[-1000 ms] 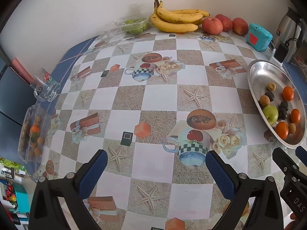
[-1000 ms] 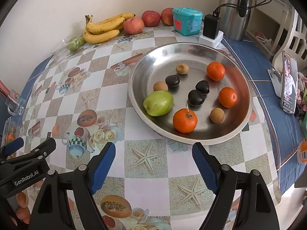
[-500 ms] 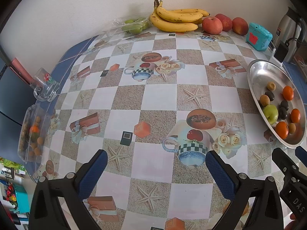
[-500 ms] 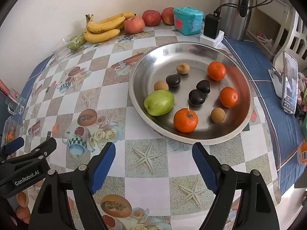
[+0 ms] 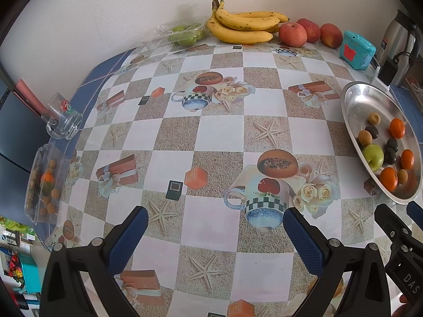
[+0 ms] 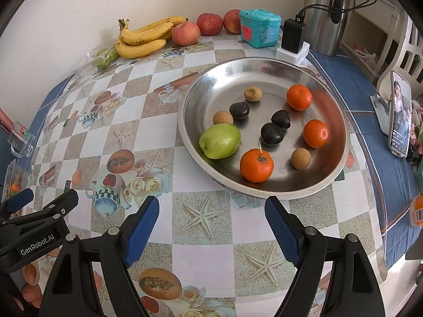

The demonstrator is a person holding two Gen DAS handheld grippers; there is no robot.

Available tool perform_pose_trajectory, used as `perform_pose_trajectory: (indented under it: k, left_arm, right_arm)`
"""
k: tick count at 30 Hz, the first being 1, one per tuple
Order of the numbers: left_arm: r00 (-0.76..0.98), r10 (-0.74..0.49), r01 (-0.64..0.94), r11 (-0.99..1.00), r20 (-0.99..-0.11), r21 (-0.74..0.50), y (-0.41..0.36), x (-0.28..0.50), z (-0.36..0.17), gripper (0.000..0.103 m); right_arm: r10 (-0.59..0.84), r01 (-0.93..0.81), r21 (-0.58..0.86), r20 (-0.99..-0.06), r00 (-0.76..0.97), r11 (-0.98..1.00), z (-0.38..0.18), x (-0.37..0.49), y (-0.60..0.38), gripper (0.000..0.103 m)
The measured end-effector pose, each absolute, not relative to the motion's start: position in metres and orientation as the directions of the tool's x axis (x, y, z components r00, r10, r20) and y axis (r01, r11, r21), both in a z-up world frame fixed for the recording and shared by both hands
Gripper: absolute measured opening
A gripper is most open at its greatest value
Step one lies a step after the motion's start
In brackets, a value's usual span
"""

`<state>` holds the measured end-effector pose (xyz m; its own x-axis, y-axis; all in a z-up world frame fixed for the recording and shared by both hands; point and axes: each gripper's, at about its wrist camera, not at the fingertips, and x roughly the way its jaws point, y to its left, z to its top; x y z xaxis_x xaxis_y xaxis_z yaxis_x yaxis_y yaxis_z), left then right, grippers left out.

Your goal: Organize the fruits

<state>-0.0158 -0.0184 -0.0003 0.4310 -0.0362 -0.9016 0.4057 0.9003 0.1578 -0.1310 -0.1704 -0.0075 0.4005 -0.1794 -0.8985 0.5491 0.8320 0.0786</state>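
A round metal tray [image 6: 201, 89] [image 5: 351, 105] holds a green fruit [image 6: 220, 141] [image 5: 373, 153], three oranges [image 6: 256, 166], three dark plums [image 6: 272, 134] and three small brown fruits [image 6: 301, 158]. My right gripper [image 6: 212, 211] hovers open just in front of the tray's near rim, nothing between its blue pads. My left gripper [image 5: 214, 222] stands open over the bare patterned cloth, left of the tray. Bananas [image 5: 243, 25] [image 6: 144, 38] and three red apples [image 5: 292, 34] [image 6: 185, 33] lie along the back wall.
A clear bag of green fruit [image 5: 185, 34] lies left of the bananas. A glass mug [image 5: 63, 120] and a clear box of small fruit [image 5: 45, 182] sit at the table's left edge. A teal toy house [image 6: 260, 27], charger [image 6: 292, 39], kettle [image 6: 326, 13] and propped phone [image 6: 399, 113] stand right.
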Motion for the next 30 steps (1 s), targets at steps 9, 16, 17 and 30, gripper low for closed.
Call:
perform_pose_trajectory:
  k: [9, 16, 17, 30]
  left_arm:
    - [0.43, -0.037, 0.406, 0.901, -0.902, 0.156, -0.0185, -0.0158, -0.0002, 0.103]
    - [0.43, -0.038, 0.407, 0.9, -0.902, 0.156, -0.0182, -0.0158, -0.0006, 0.103]
    - [0.43, -0.037, 0.407, 0.9, -0.902, 0.156, -0.0184, -0.0158, -0.0006, 0.103]
    - [0.425, -0.039, 0.41, 0.899, -0.904, 0.154, -0.0182, -0.0166, -0.0021, 0.103]
  right_arm:
    - [-0.179, 0.55, 0.079, -0.899, 0.4, 0.831, -0.0073, -0.1309, -0.1703, 0.083]
    - [-0.179, 0.549, 0.079, -0.899, 0.4, 0.832, -0.0072, -0.131, -0.1707, 0.083]
    - [-0.179, 0.549, 0.079, -0.899, 0.4, 0.832, -0.0072, -0.131, -0.1708, 0.083]
    - [-0.177, 0.55, 0.08, -0.9, 0.399, 0.832, -0.0085, -0.1312, -0.1698, 0.083]
